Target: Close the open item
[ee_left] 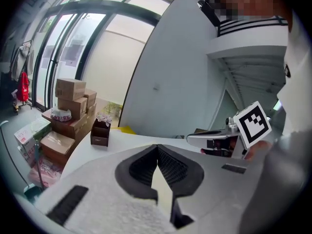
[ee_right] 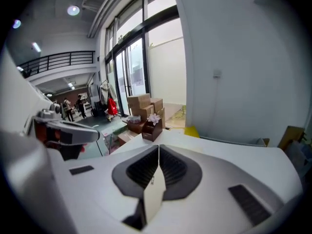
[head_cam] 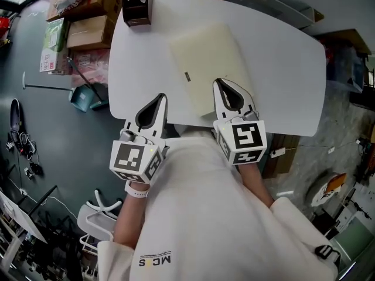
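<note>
In the head view the cream item (head_cam: 211, 63) lies flat on the white tabletop (head_cam: 281, 69), well apart from the small flower box (head_cam: 136, 10) at the far corner. No cover stands up from it, so it looks already closed, and the step in hand seems to be drawing clear of it. To do that well, I judge, both tongs should go straight up and back without brushing the near edge, so the cover is not flicked open again. If an edge proves not flush, a flat press with joined tips near the free side should do. The left tongs (head_cam: 159, 101) hang over the near rim of the tabletop, beside the item and not on it. The right tongs (head_cam: 221, 86) hang above the item's near edge, and I cannot tell from here whether they touch it. In the left gripper view the ribbed pads (ee_left: 173, 167) meet at their tips, closed on nothing. The pale wedge behind the tips is only a surface below seen through the gap. In the right gripper view the pads (ee_right: 173, 167) are likewise drawn together and empty. The cream item shows through the slit behind them, held by neither jaw.
</note>
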The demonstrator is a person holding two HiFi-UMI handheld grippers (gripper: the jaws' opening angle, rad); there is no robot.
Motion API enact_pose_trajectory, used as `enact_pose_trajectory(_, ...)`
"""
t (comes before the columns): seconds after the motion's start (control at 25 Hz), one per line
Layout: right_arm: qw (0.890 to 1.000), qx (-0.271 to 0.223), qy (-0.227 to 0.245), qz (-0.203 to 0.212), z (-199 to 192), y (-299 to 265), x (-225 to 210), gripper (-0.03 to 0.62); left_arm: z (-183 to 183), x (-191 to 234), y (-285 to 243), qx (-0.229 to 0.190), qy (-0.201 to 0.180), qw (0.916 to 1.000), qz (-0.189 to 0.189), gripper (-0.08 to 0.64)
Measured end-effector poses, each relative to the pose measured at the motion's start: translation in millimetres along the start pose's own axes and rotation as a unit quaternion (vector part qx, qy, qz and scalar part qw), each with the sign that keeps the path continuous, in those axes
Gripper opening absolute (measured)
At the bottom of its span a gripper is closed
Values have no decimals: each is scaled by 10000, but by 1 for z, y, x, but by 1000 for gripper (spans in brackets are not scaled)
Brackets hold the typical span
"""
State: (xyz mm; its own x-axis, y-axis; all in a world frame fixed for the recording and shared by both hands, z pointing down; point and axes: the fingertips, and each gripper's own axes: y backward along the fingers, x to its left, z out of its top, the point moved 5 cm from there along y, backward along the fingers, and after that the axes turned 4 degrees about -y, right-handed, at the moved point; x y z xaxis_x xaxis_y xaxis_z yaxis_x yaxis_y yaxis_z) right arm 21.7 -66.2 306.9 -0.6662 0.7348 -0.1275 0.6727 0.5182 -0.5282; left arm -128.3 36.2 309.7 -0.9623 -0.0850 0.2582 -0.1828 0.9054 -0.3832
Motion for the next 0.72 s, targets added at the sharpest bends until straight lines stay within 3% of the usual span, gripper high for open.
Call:
enact_pose_trajectory(0.12, 9985, -321, -436, -23, 17, 11, -4, 20, 8, -2, 7, -113, -50, 9999, 52, 26)
enact_pose_trajectory(0.32, 9943, -888, -575, -112, 40, 31, -8, 18, 22, -5, 21, -282, -189, 9993, 151, 26)
enact_pose_trajectory(0.56, 9907, -1345, -183, -119, 54, 47, -6, 18, 45, -7, 32, -633, -497, 9962, 340, 26)
enact_pose_trajectory(0.72, 9859, -1584, 488, -214, 58, 55, -6, 18, 51, -6, 29, -789, -634, 9938, 459, 26)
